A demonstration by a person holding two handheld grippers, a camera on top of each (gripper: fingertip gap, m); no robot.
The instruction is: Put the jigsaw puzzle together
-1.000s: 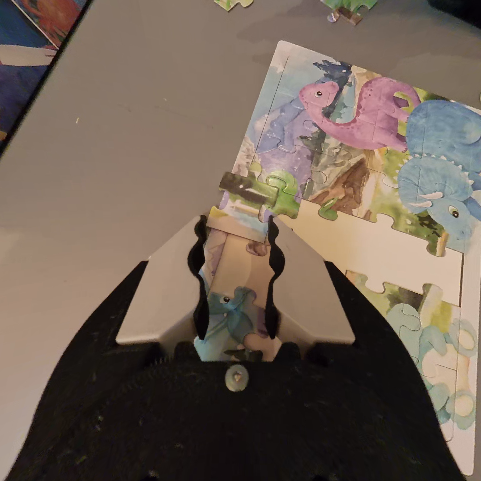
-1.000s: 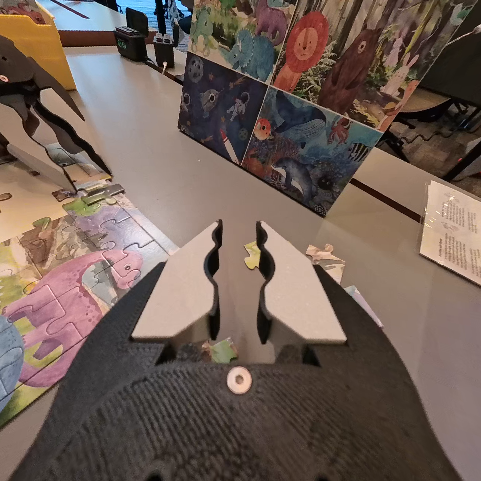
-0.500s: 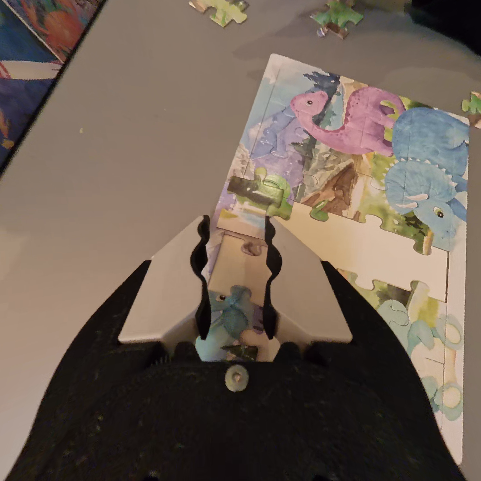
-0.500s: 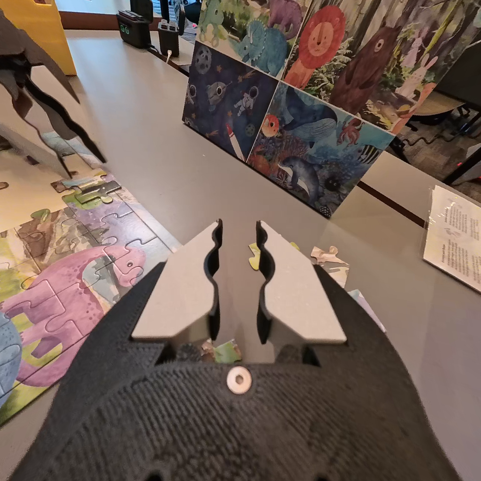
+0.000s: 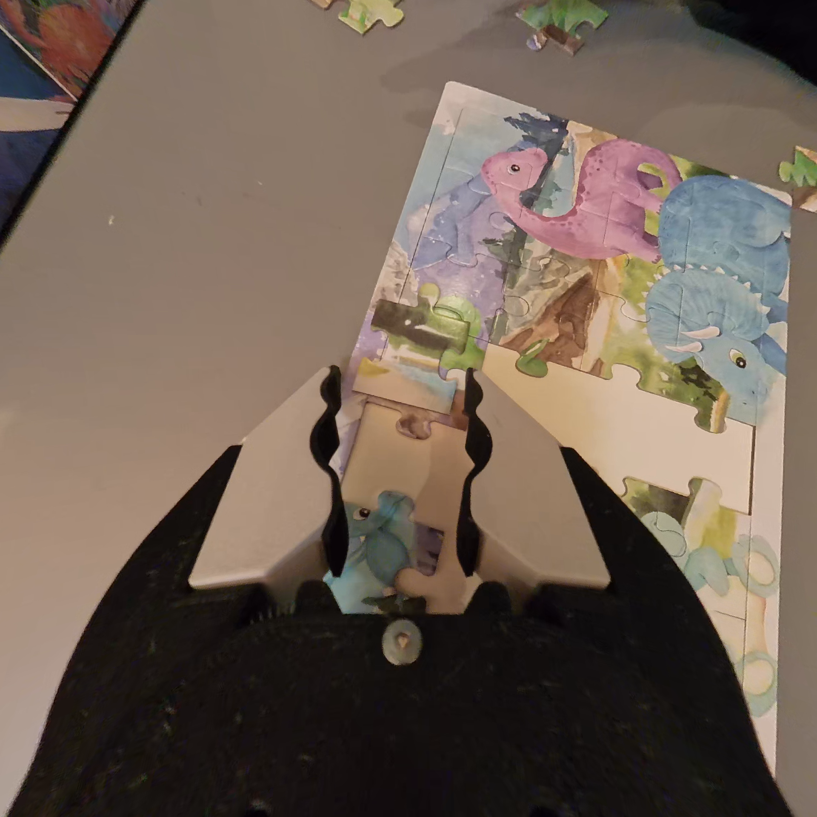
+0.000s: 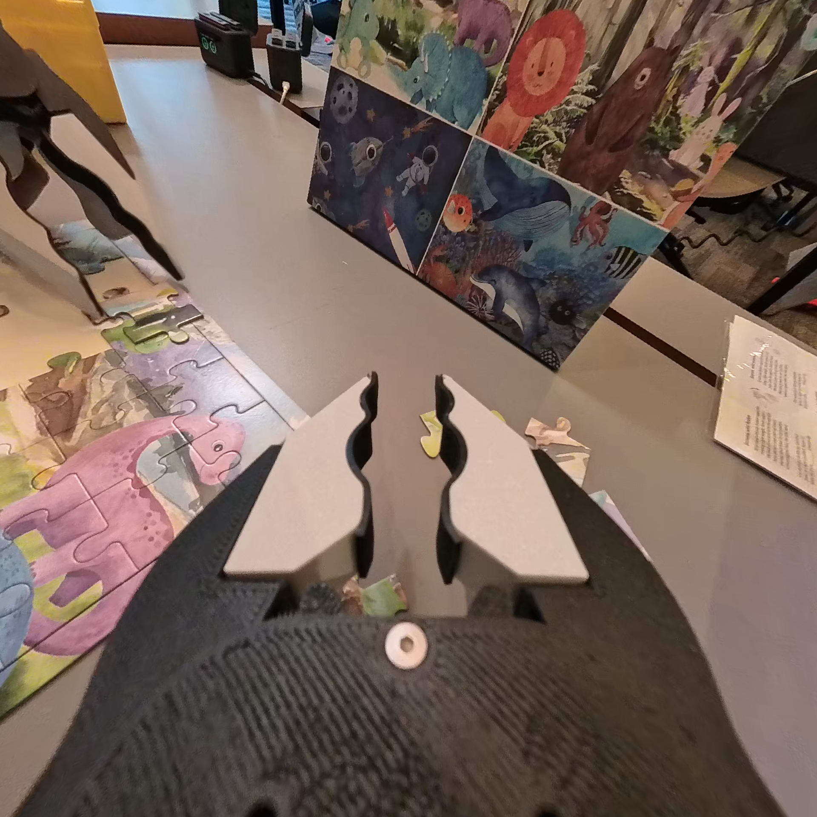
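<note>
Here, the left gripper (image 5: 400,376) hangs parted over a green-and-grey loose jigsaw piece (image 5: 420,327) lying crosswise on the dinosaur puzzle tray's (image 5: 460,689) left edge; the right gripper (image 6: 406,380), also parted and empty, hovers above the grey table (image 6: 247,185).

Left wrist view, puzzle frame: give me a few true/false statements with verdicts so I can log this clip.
1. The left gripper holds a puzzle piece. False: open and empty.
2. The dark green piece sits crooked, overhanging the puzzle tray. True.
3. The purple dinosaur is fully assembled. True.
4. The tray is completely filled. False: a bare gap remains.
5. Loose pieces lie on the table. True.
</note>
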